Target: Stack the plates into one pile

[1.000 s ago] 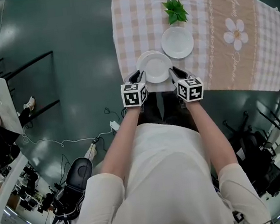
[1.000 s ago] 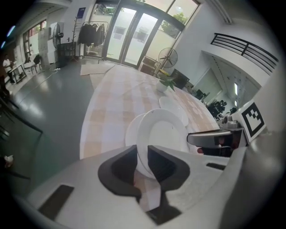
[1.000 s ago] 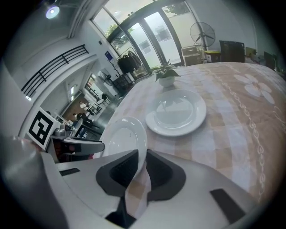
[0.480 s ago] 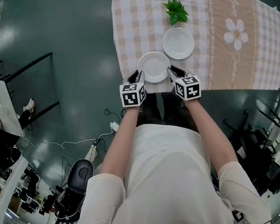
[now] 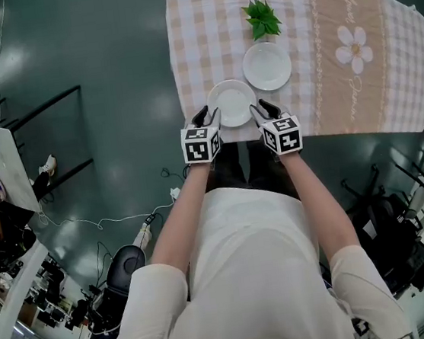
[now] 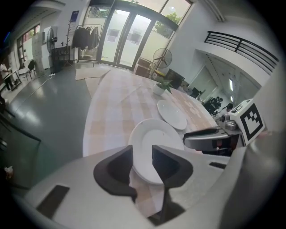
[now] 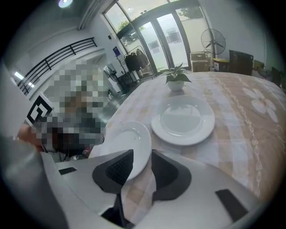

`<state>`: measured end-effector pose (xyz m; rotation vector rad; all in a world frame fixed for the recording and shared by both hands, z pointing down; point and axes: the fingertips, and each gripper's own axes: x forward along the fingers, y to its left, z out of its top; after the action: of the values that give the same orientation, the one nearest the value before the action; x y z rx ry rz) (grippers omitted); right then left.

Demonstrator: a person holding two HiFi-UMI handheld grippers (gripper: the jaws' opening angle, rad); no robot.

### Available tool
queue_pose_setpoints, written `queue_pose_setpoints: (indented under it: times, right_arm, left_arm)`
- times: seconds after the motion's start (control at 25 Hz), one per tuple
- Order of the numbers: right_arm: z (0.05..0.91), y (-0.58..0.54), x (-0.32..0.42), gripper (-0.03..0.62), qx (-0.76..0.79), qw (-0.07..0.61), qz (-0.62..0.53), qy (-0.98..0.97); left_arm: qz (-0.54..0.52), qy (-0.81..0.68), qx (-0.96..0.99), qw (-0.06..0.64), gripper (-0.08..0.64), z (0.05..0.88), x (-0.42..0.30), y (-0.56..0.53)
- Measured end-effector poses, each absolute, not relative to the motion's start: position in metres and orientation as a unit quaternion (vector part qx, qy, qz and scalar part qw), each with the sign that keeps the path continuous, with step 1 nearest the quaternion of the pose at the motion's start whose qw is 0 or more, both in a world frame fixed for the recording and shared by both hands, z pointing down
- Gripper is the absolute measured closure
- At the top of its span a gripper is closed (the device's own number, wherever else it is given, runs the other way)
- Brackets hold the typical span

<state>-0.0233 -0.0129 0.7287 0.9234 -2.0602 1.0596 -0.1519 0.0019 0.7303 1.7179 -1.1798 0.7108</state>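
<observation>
A white plate (image 5: 231, 102) lies on the checked cloth near the table's front edge, with a second white plate (image 5: 267, 65) just behind it to the right. My left gripper (image 5: 207, 116) is at the near plate's left rim and my right gripper (image 5: 263, 109) at its right rim. Both sets of jaws have just been opening. In the left gripper view the near plate (image 6: 154, 138) has its rim between my left gripper's (image 6: 142, 163) parted pads. In the right gripper view the near plate's (image 7: 129, 143) rim sits loosely inside my right gripper (image 7: 142, 167).
A small green potted plant (image 5: 262, 17) stands behind the far plate. The beige checked tablecloth (image 5: 341, 95) with a flower print stretches to the right. The table's front edge runs just under both grippers, and dark floor lies to the left.
Both grippers' jaws have spread apart from the near plate's rim. The plate, which looked raised and tilted a second ago, now lies flat on the cloth. The hands have barely shifted.
</observation>
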Motion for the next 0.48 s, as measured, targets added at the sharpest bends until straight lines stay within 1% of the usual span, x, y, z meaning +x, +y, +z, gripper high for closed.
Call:
queue_pose_setpoints:
  times: [0.48]
  right_arm:
    - [0.721,-0.034,0.010,0.447,0.387,0.302,0.407,-0.771]
  left_arm:
    - [0.304,-0.425,0.738,0.427,0.422,0.713,-0.116,-0.034]
